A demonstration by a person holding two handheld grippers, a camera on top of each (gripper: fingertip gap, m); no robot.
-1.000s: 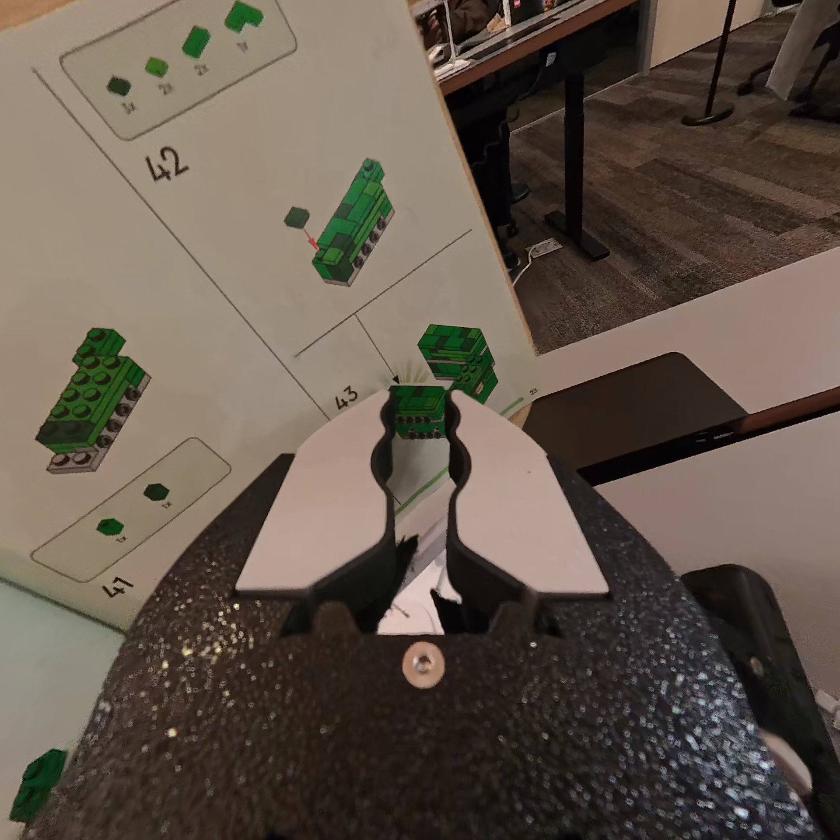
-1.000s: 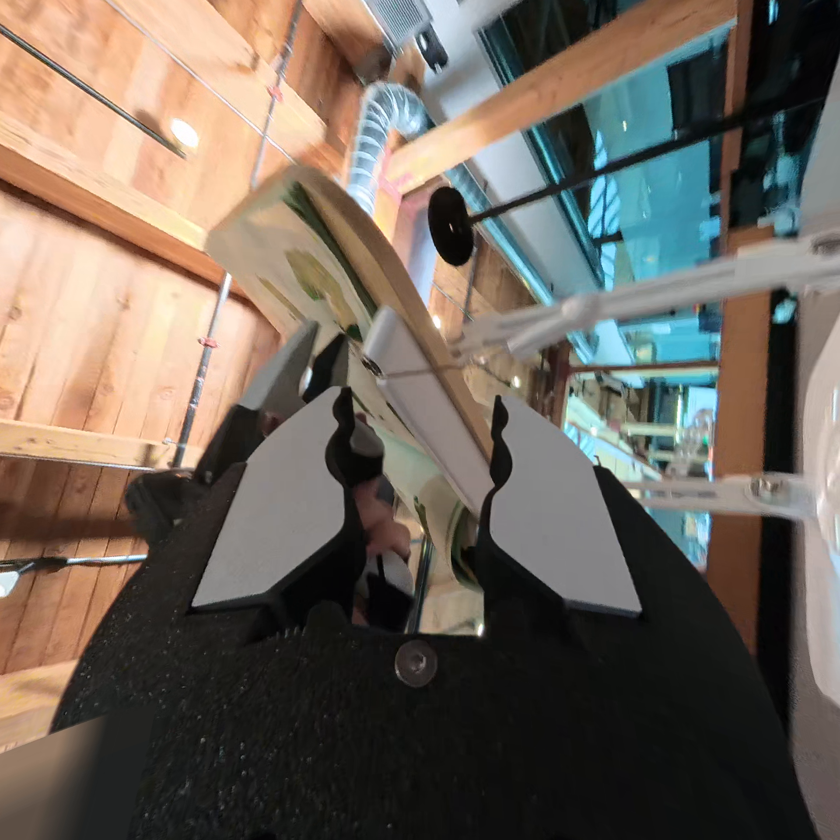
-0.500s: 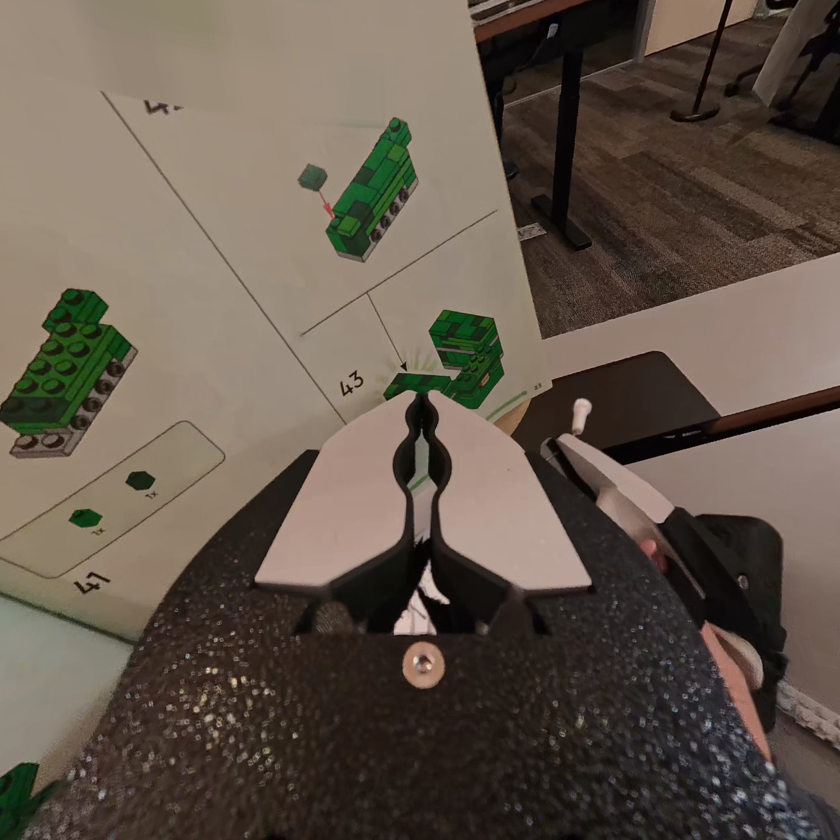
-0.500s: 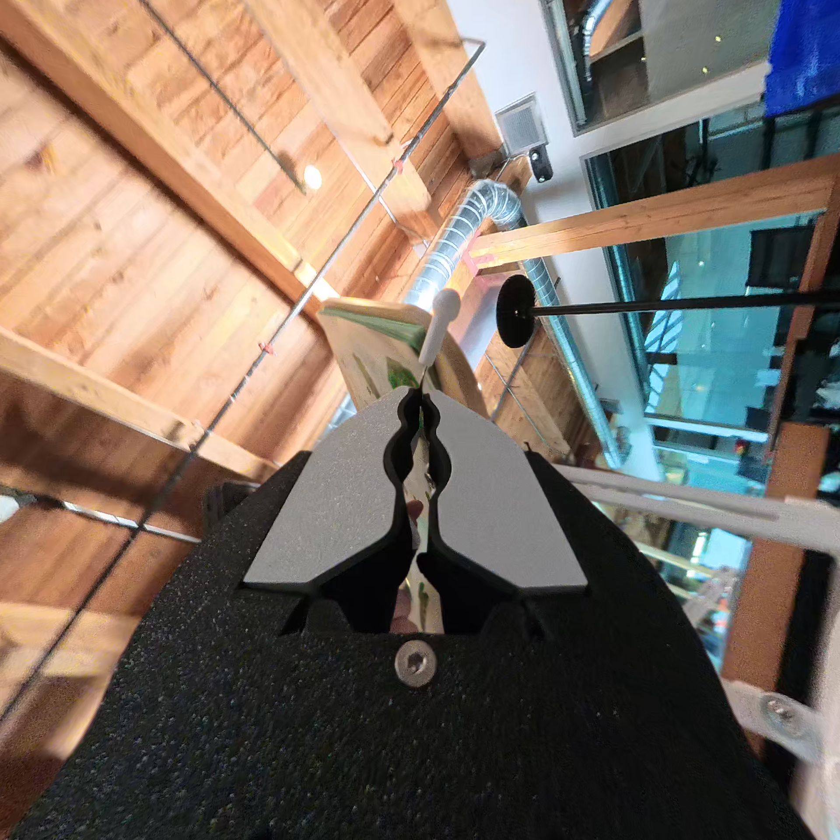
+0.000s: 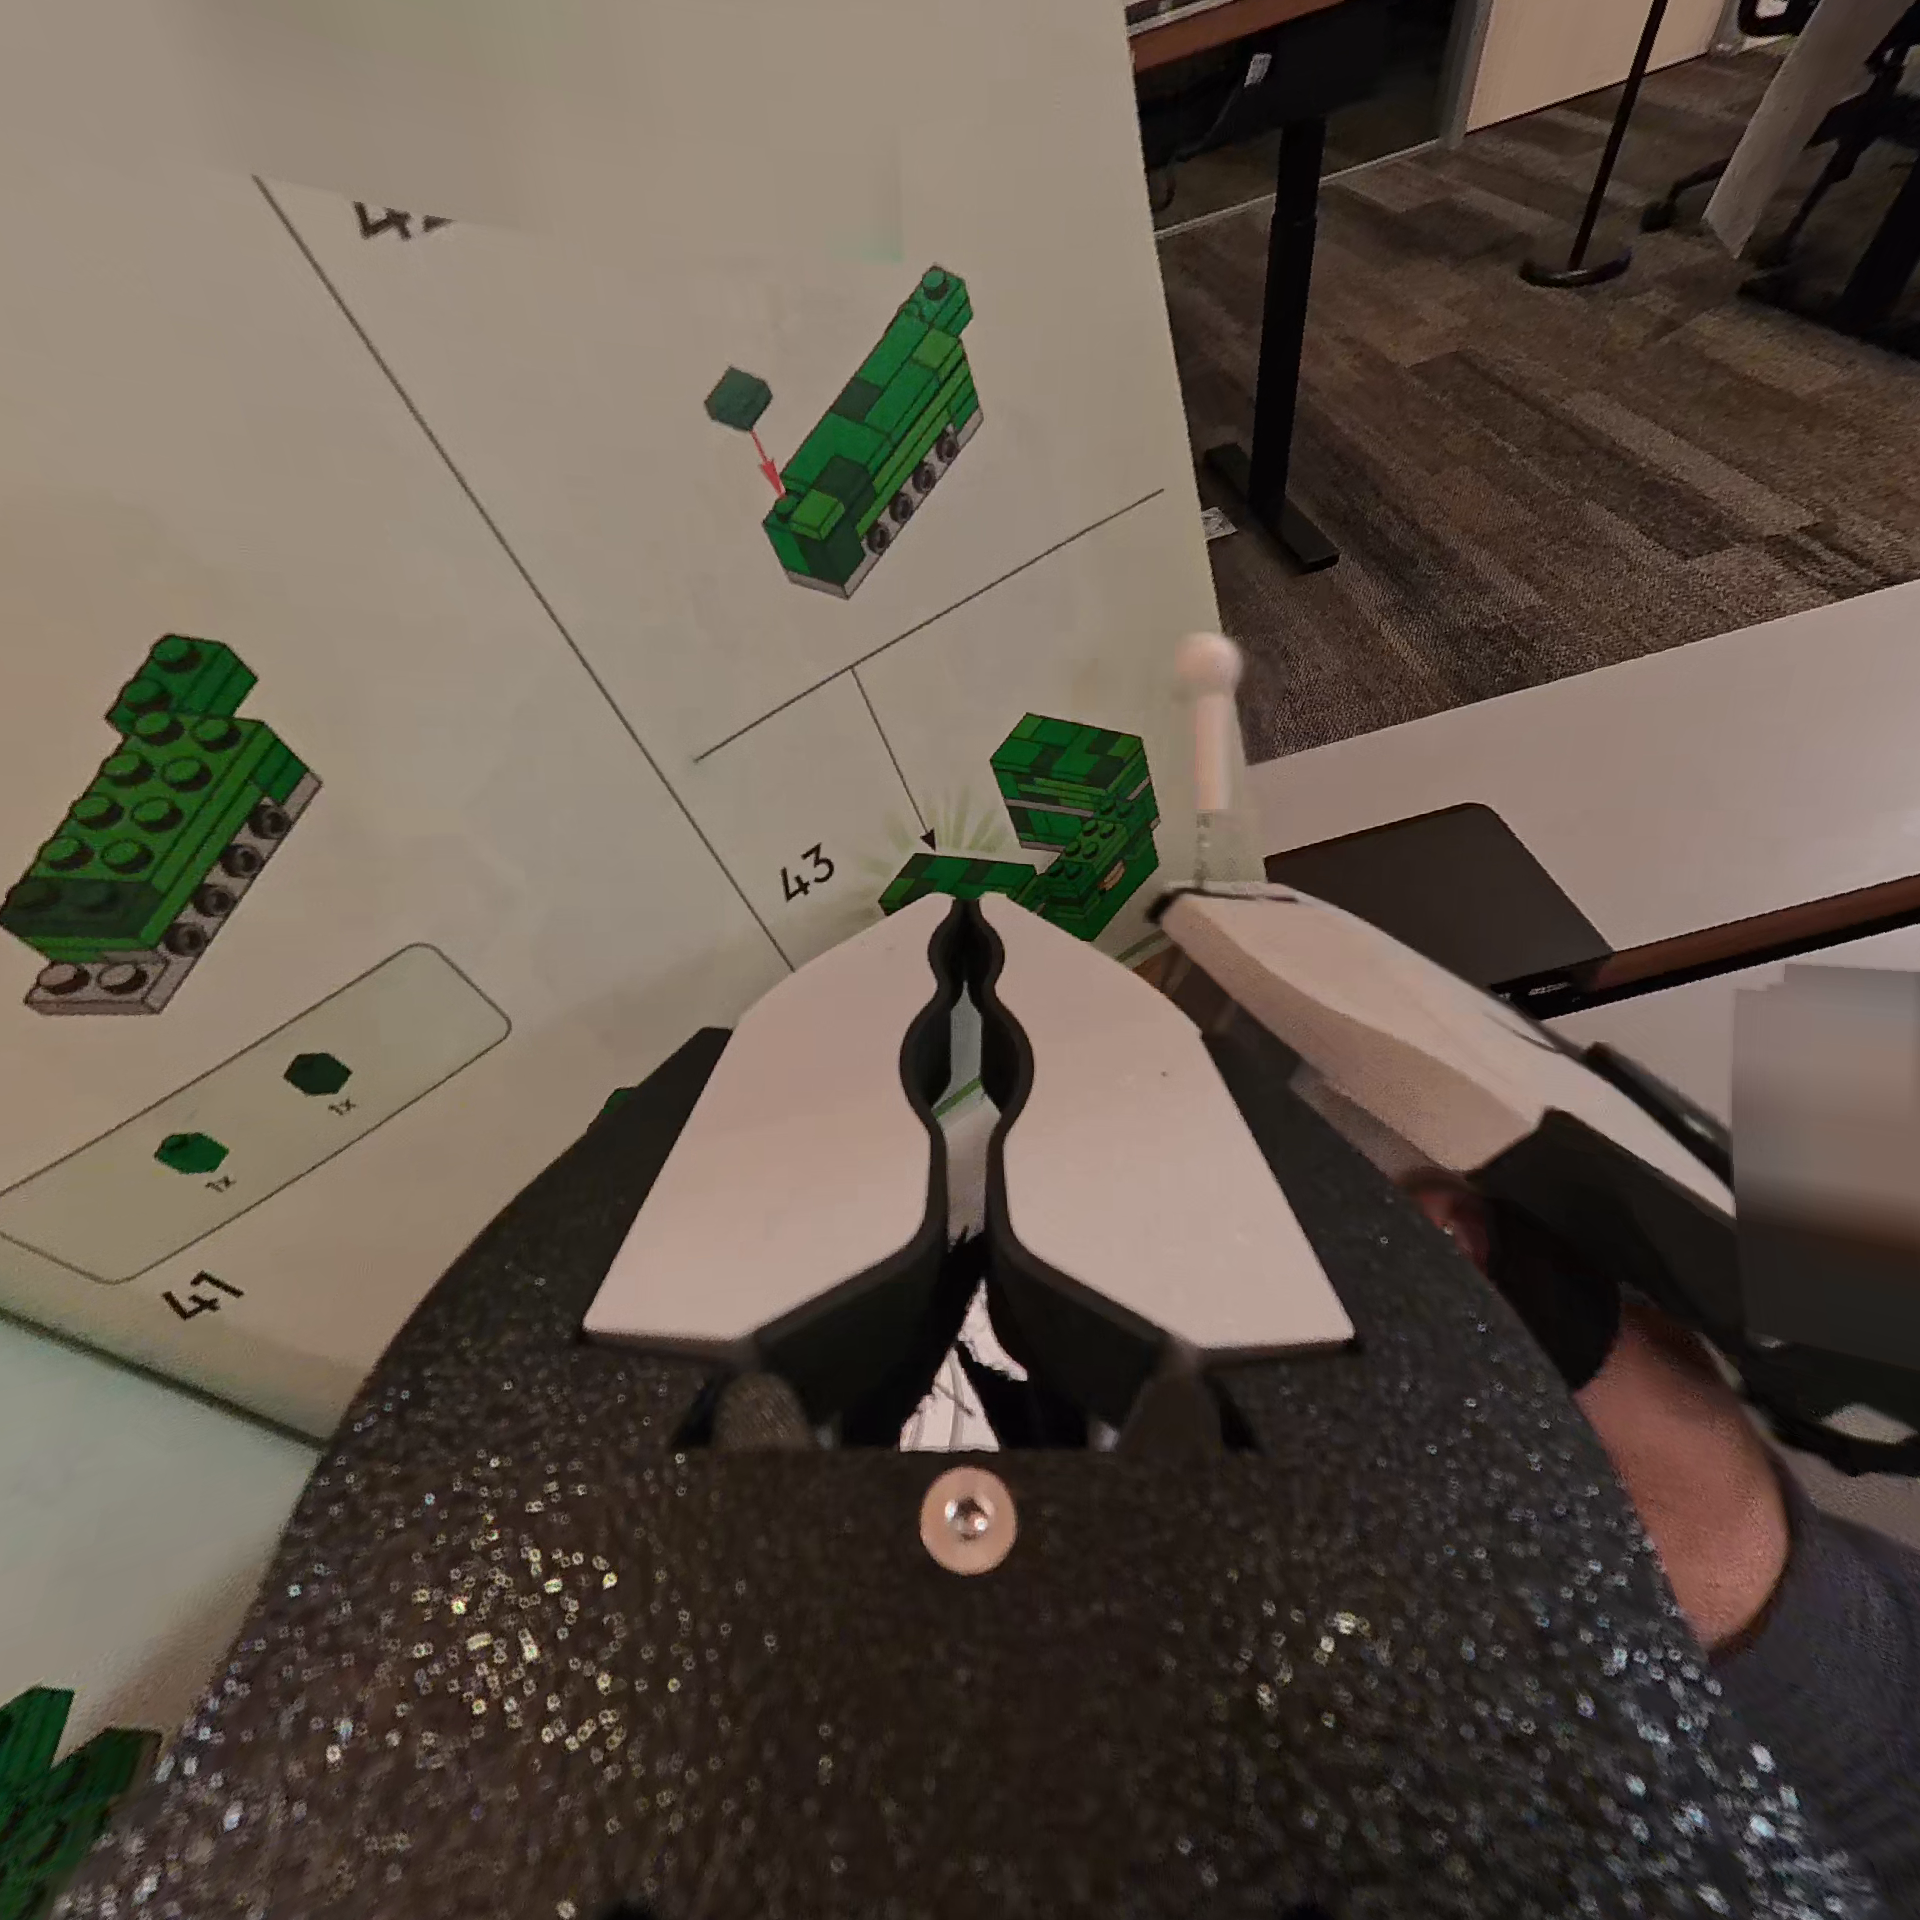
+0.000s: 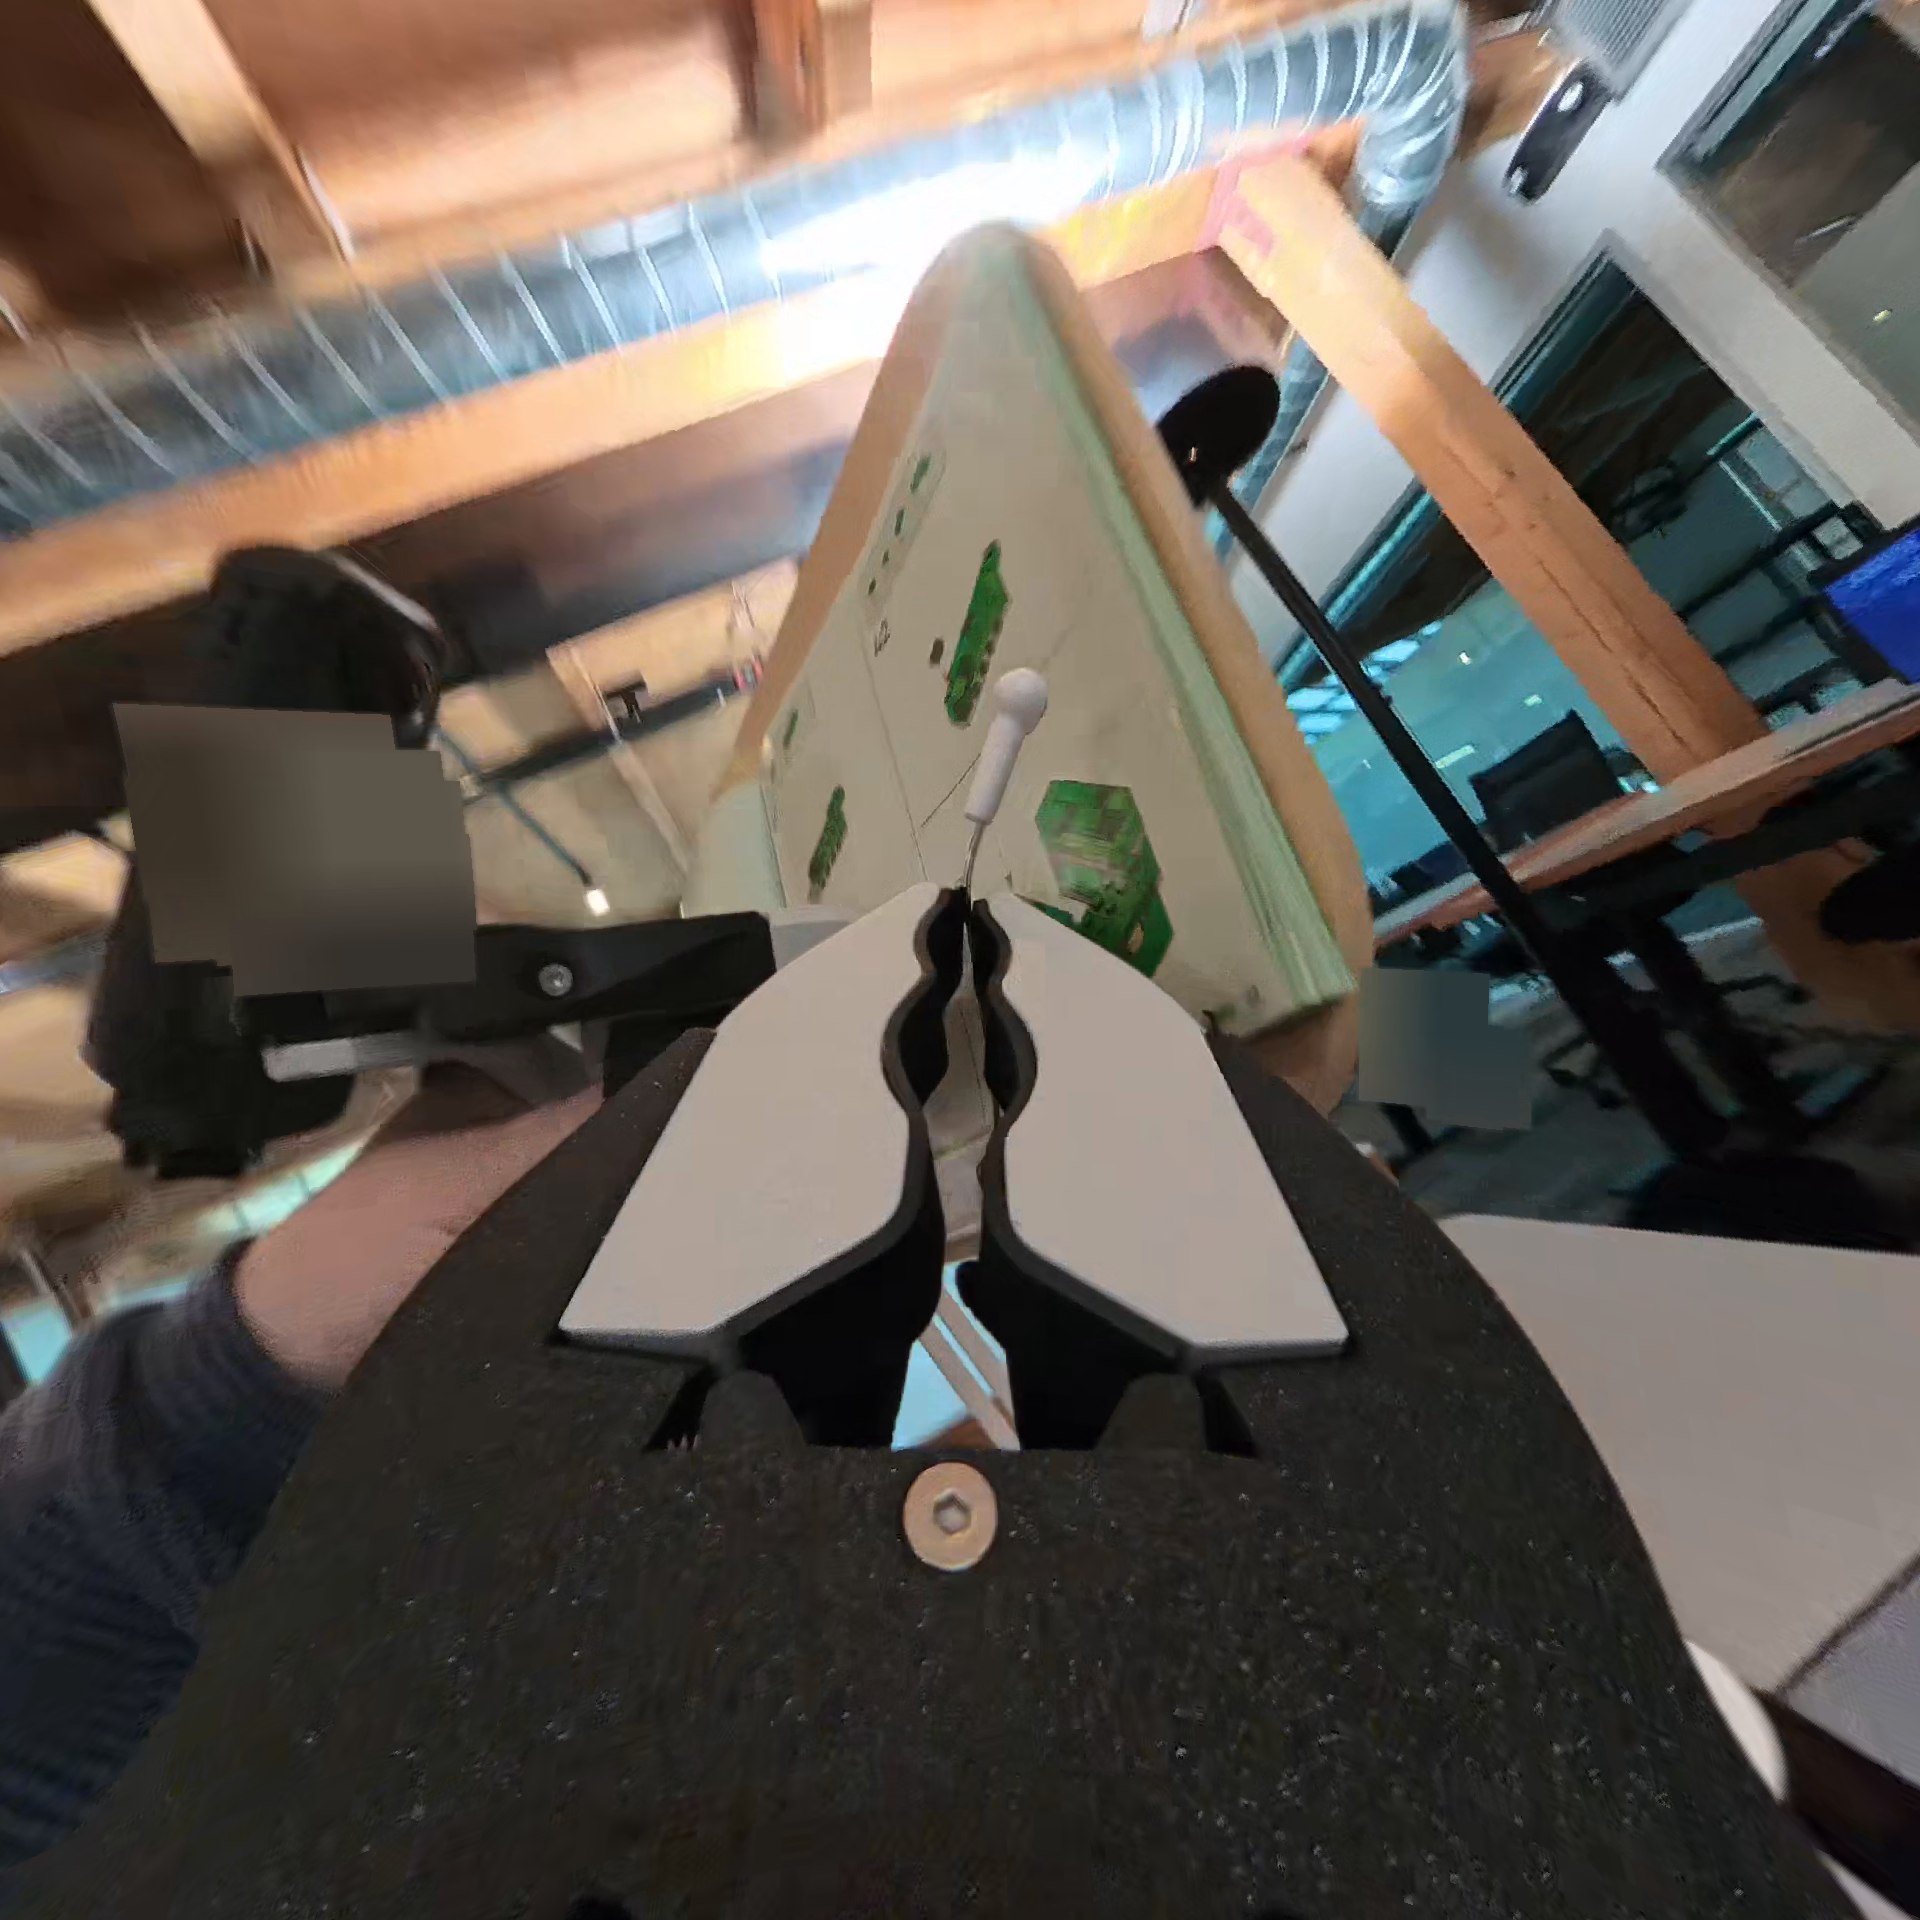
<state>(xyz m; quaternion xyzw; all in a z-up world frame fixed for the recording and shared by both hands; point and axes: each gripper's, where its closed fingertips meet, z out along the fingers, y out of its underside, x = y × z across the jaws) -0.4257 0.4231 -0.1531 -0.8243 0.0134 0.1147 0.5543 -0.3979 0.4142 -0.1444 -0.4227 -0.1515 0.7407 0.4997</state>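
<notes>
A building-instruction page [image 5: 520,520] with pictures of green brick models stands propped on a wooden board; the page also shows in the right wrist view [image 6: 1039,623]. My left gripper [image 5: 961,912] is shut, its tips against the page's lower right part; I see nothing between them. My right gripper [image 6: 964,902] is shut on a thin pin with a white ball head [image 6: 1006,743], which points at the page. In the left wrist view the right gripper [image 5: 1195,899] and its pin [image 5: 1207,727] stand just right of my left gripper.
Green bricks [image 5: 42,1766] lie at the bottom left. A white table [image 5: 1662,707] and a dark pad [image 5: 1455,894] are to the right, carpet and desk legs [image 5: 1288,312] beyond. A forearm [image 6: 416,1226] and a black stand pole [image 6: 1403,748] show in the right wrist view. Both grippers' tips are close together, under 4 cm apart.
Both grippers were open a second ago and have closed. The right one closed on the pin and swung round beside the left gripper, facing the page. The left moved slightly nearer the page.
</notes>
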